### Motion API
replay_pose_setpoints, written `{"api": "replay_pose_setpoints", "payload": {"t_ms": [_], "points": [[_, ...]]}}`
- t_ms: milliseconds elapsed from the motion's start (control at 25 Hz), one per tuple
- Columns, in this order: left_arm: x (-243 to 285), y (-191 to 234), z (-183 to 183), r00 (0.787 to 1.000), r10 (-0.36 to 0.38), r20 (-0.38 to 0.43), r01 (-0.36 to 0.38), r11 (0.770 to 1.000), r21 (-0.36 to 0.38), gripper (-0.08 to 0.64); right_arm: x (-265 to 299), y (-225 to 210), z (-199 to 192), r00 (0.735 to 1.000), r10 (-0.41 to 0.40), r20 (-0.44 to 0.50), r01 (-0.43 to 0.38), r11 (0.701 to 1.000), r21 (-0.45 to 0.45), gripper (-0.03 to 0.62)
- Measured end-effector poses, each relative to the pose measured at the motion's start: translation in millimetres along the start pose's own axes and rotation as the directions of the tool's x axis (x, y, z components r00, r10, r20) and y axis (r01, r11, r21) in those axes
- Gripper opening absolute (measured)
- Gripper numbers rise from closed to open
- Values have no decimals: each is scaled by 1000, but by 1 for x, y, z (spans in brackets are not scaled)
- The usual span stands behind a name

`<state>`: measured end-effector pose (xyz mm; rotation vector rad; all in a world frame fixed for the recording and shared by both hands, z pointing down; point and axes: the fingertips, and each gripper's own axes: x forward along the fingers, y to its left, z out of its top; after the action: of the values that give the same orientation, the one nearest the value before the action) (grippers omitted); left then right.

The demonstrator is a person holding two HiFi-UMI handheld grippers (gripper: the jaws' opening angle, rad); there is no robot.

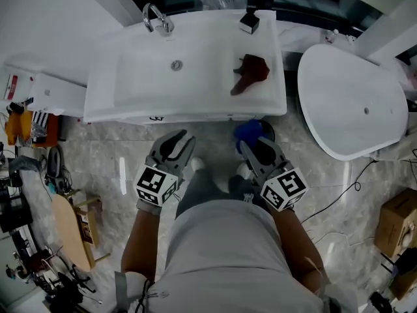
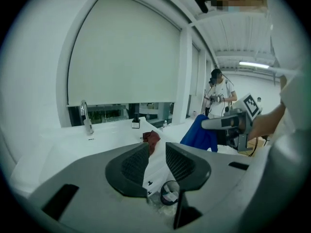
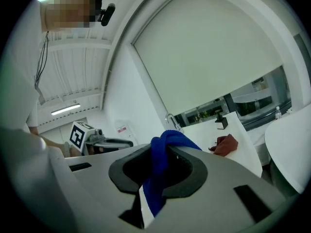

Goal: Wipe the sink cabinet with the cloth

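Before the sink cabinet's (image 1: 189,115) front edge the left claw (image 1: 177,143) hangs slightly parted and empty, the right claw (image 1: 255,150) pinches the blue cloth (image 1: 247,132), and beyond them a dark red rag (image 1: 251,72) lies near the surface's (image 1: 272,52) right edge, a bottle (image 1: 249,22) at its back-right corner.

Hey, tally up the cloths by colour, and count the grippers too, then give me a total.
blue cloth: 1, clamped in the right gripper
dark red cloth: 1, lying on the sink top
grippers: 2, the right gripper and the left gripper, which is open and empty
Total: 4
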<state>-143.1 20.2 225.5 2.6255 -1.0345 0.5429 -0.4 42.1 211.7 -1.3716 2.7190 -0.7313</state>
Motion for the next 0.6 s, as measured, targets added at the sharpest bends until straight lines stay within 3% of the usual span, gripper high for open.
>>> {"api": "replay_pose_setpoints", "payload": {"t_ms": [360,600], "points": [[30,44,-26,989,-114,-89,118,992,44,114,33,-10,-26,993,-111,-38,113,993,46,61],[51,74,-49,961,-215,-173,232,969,84,136,60,-9,-46,980,-189,-61,193,978,75,61]]}}
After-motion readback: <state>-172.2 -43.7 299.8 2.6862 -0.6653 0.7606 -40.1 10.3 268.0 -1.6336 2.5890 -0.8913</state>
